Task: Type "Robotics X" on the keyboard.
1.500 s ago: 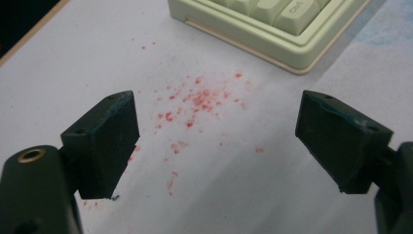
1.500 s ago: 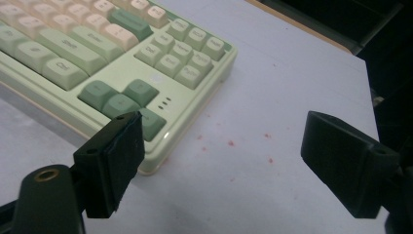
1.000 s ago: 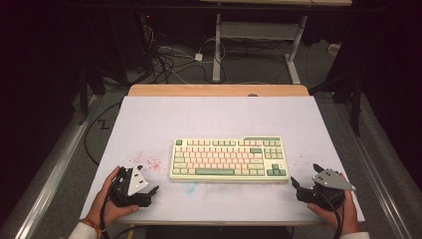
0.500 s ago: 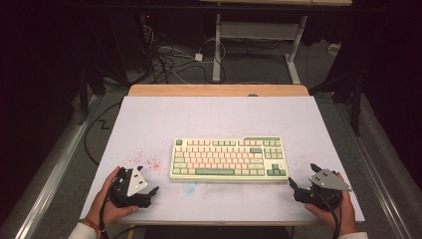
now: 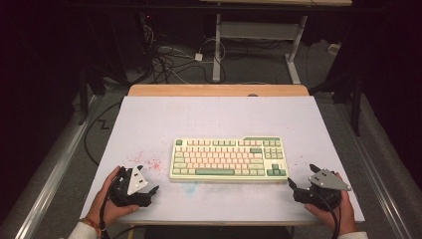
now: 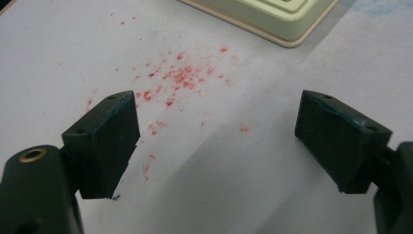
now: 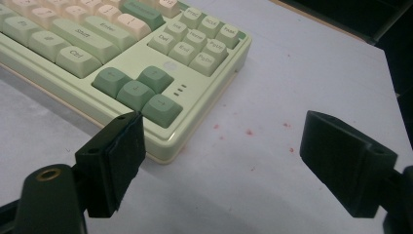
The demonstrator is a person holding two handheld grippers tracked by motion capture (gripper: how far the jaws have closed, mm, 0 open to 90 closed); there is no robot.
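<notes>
The keyboard (image 5: 229,159) lies flat in the lower middle of the high view, square to the worktop's near edge, and nothing holds or touches it. Judging by that, the work on it has not begun: both grippers sit short of it, one off each end, and any reach, grasp or shift of it is still to come.

The left gripper (image 5: 149,187) is at the lower left of the high view, near the keyboard's left end but apart from it. In the left gripper view its jaws stand wide apart with bare worktop between them, and a corner of the keyboard (image 6: 272,19) shows at the top of the frame. The right gripper (image 5: 293,186) is at the lower right, just beside the keyboard's right near corner. In the right gripper view its jaws are spread as well and hold nothing; the arrow keys (image 7: 139,90) sit just beyond the left jaw.

The worktop (image 5: 209,119) is a pale lavender sheet with a wooden strip along its far edge. Red specks (image 6: 180,78) are scattered on it left of the keyboard, and a few more (image 7: 249,131) to its right. Beyond, the room is dark, with a tangle of cables (image 5: 169,59) on the floor and the white legs of another table (image 5: 217,45) at the top of the frame.
</notes>
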